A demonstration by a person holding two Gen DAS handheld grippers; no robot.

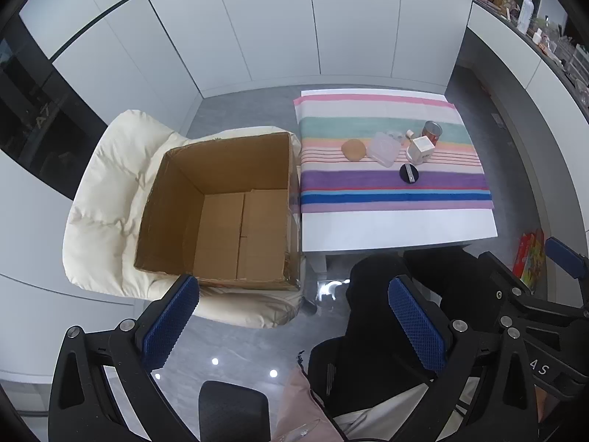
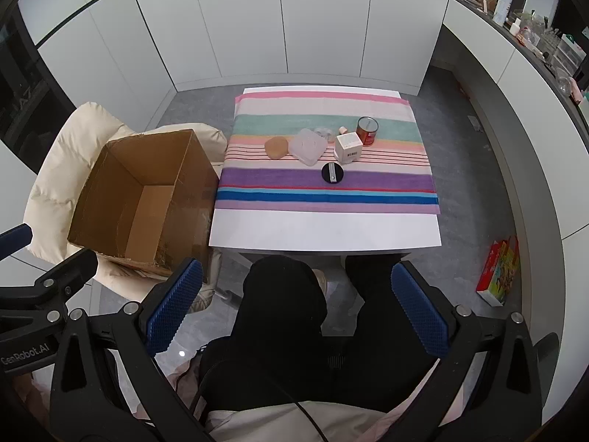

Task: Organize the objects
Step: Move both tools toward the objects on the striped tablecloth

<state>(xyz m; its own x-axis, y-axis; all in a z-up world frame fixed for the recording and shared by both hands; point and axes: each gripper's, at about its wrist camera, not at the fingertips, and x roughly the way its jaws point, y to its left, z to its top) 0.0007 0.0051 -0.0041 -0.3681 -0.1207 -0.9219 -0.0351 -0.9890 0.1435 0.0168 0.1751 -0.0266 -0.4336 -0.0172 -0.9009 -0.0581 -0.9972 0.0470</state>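
Beside the surface (image 2: 324, 228), on a cream padded chair (image 1: 106, 199): open cardboard box (image 1: 221, 206), nothing visible inside; across the surface, striped cloth (image 2: 327, 184); along its middle bands, a loose cluster, largest first: translucent lidded tub (image 2: 308, 146), white carton (image 2: 348, 146), red tin (image 2: 367, 130), tan round lump (image 2: 277, 147), black disc (image 2: 332, 174) nearest the front edge; behind the tub, small clear and corked bits, too small to tell. Low over the seated person's dark-clad knees: left tongs (image 1: 294, 326) spread wide, pinching nothing; right tongs (image 2: 296, 307) likewise spread and bare. Probably the very start, nothing yet boxed; next calls for a reach forward to the cluster, likely the disc or tub, then a carry leftward to the box.
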